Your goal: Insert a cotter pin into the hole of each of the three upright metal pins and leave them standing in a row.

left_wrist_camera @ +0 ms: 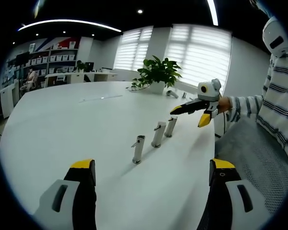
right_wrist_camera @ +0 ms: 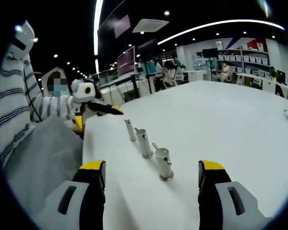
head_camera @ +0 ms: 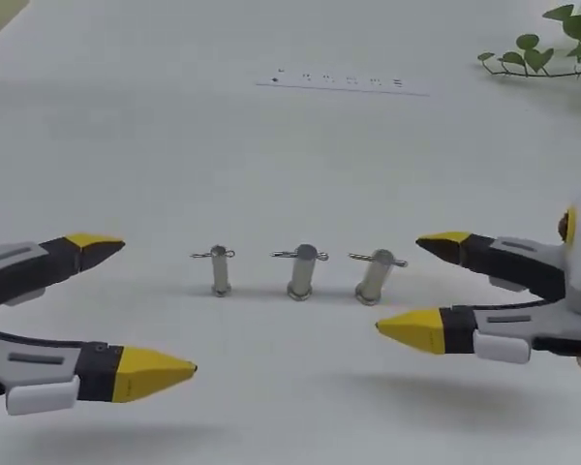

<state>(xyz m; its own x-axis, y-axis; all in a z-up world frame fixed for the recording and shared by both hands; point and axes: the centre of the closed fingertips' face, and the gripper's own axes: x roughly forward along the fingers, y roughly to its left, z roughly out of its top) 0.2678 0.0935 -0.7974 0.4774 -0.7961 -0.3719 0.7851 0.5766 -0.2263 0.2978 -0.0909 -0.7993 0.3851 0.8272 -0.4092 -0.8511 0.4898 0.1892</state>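
The three metal pins stand in a row near the middle of the table: the left pin, the middle pin and the right pin, each apart from its neighbour. A thin cotter pin lies across the top of each one, so the task looks to be at its last step, with nothing left to fit. The left claw hangs at 8 o'clock in the head view, jaws wide and empty, well apart from the row. The right claw sits at 3 o'clock, jaws also wide and empty, its tips just beside the right pin. The next move, by this reading, calls for drawing both claws clear without brushing the row, the right one with most care.

The holes are too small to make out, so whether each cotter pin runs fully through cannot be told. The right pin seems to lean in the head view but looks upright in the right gripper view; that may be the lens. Both claws are cut off at the frame edges, as is the plant at 1 o'clock
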